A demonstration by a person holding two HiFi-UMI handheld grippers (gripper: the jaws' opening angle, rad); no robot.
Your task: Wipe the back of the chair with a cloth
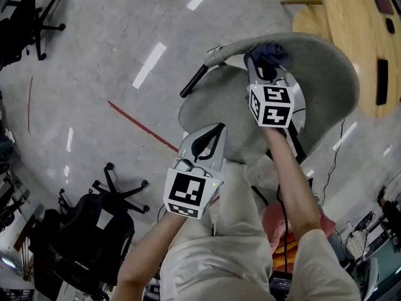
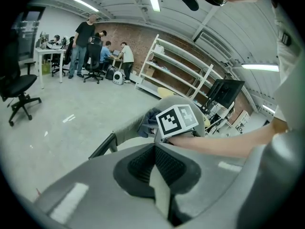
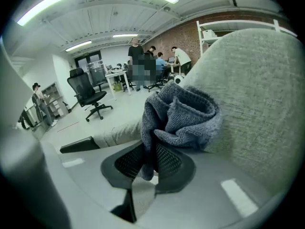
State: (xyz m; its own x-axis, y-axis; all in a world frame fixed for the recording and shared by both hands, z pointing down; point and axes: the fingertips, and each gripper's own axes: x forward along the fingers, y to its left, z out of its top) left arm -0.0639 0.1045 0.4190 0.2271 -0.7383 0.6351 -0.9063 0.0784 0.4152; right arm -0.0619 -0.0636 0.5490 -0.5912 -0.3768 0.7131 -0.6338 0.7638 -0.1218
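The right gripper (image 1: 265,69) is clamped on a grey-blue cloth (image 1: 271,51) and holds it against the top edge of the chair back (image 1: 329,74) – in the right gripper view the cloth (image 3: 183,116) bunches out above the gripper (image 3: 147,163) and its right side touches the grey fabric of the back (image 3: 255,94). A strip of cloth hangs down between the two pads. The left gripper (image 1: 210,137) hangs lower and nearer the person, over the near edge of the seat (image 1: 207,105), apart from the back. Its jaws are together with nothing between them, as the left gripper view shows (image 2: 155,163). That view also catches the right gripper (image 2: 178,120) with the cloth (image 2: 147,125) at the back's rim. A black armrest (image 1: 193,81) juts out on the chair's left side. Beyond the chair stands a round wooden table (image 1: 357,36) – close to the back, though whether they touch cannot be told. A black office chair (image 1: 94,224) stands on the floor well to the left, and a red line (image 1: 141,127) crosses the floor between it and the seat.
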